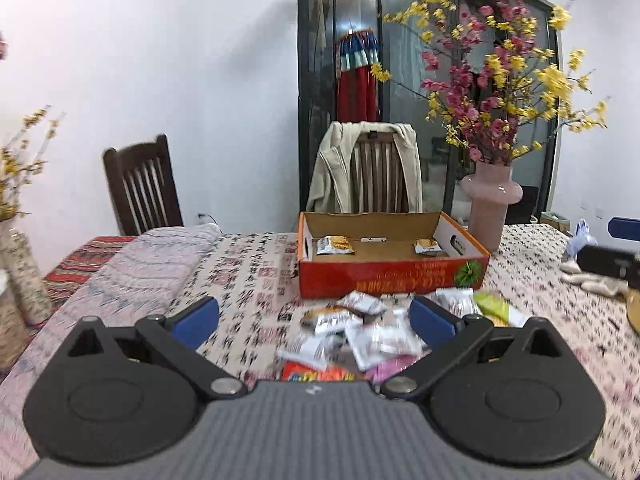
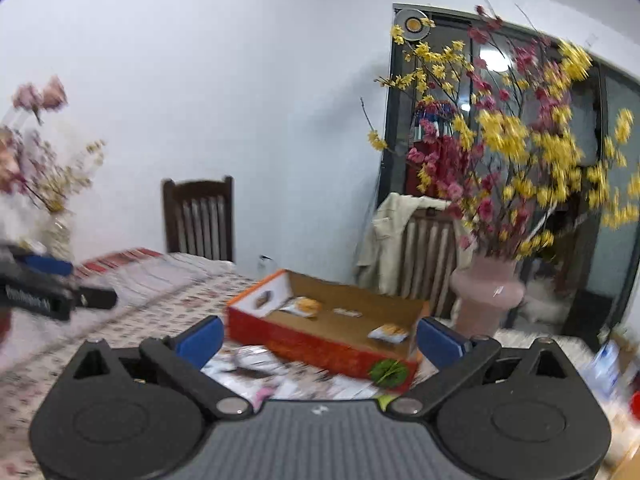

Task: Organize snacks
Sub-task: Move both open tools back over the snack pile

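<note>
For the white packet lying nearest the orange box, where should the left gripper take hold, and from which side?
Judging by the left wrist view, the white packet lies flat and slightly crumpled before the orange box. Probably best to come down from above and pinch across its raised middle or a free edge. The left gripper is open and empty.
</note>
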The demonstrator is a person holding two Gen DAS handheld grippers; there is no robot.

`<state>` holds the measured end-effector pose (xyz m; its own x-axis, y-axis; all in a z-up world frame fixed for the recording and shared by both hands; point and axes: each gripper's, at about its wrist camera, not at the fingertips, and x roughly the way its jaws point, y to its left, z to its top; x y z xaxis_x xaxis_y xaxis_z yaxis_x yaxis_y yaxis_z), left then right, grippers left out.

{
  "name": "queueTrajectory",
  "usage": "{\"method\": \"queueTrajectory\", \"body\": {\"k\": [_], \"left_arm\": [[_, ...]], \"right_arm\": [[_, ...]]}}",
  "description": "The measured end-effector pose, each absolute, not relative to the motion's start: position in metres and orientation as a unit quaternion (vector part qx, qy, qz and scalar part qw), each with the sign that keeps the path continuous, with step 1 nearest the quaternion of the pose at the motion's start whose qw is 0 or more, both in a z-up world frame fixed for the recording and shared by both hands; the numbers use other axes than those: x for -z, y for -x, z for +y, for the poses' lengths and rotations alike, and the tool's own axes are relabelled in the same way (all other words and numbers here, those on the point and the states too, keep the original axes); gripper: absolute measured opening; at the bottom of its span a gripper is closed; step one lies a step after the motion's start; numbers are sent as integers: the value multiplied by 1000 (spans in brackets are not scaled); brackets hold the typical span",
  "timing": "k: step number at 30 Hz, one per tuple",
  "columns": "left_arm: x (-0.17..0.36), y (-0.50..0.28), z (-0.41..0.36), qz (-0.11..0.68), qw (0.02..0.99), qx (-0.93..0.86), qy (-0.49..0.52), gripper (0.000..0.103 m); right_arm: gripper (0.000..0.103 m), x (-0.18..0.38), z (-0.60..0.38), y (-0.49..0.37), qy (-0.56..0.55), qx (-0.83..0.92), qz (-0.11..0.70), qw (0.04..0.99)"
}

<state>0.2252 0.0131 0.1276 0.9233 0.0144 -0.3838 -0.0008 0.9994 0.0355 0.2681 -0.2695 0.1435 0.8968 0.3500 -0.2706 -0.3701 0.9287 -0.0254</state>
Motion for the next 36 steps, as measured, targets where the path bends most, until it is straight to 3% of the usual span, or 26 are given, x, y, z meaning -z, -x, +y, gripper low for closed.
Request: {"method": "queueTrajectory", "body": {"k": [4,9,17,36], "left_arm": [[-102,-185,13,172,985,-14,-20,103],[-68,-156,9,190,982,-2,-22,103],[-26,-148,-3,222,972,10,-76,103],[-10,-220,16,271,960,24,-65,103]], "right_arm": [[103,-118,-272,-231,7,-187,121,975],[103,-73,-263,-187,55,-147,102,982],[103,-10,-253,-159,23,-187,182,965],[103,13,-272,-211,-16,-144,252,957]]}}
